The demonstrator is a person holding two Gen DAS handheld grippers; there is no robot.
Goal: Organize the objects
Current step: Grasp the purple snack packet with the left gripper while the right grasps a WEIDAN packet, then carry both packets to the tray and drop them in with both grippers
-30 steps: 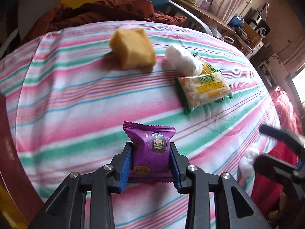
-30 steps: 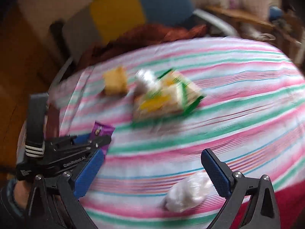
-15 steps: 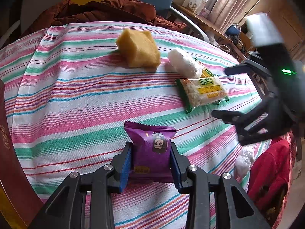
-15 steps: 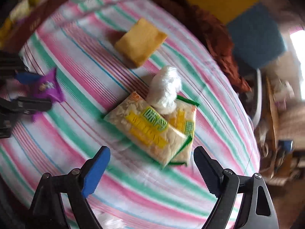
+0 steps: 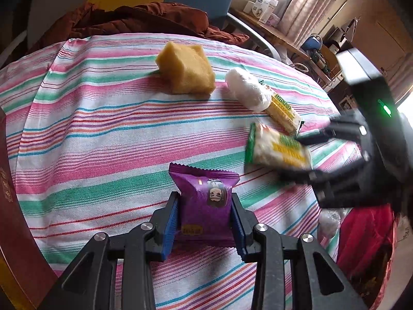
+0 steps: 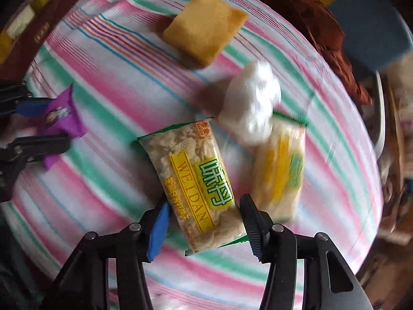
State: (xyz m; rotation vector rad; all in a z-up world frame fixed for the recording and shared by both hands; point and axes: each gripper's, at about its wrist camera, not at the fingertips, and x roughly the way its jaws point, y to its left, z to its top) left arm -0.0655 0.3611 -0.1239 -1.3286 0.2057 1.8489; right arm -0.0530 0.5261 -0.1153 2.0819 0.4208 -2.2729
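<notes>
My left gripper (image 5: 204, 206) is shut on a purple snack packet (image 5: 201, 180), held upright just over the striped cloth. In the right wrist view that packet (image 6: 60, 118) shows at the left edge. My right gripper (image 6: 205, 204) points down, its jaws closing on a yellow-and-green snack pack (image 6: 196, 175), with both pads against its sides. The left wrist view shows this pack (image 5: 276, 149) tilted between the right gripper's black fingers (image 5: 317, 135). A second, similar pack (image 6: 281, 170) lies just beside it. A white wrapped bundle (image 6: 251, 103) rests on its far end.
A yellow sponge-like block (image 5: 187, 71) sits at the back of the striped tablecloth (image 5: 103, 129). A dark red box (image 5: 10, 193) borders the left side. Another white bundle (image 5: 327, 222) lies at the right table edge beside red cloth (image 5: 361, 232). Brown clothing (image 5: 134, 20) lies behind.
My right gripper swung in over the two packs, rolled, and closed its wide jaws on the upper pack, which shifted off the lower one. The left gripper kept still with the purple packet.
</notes>
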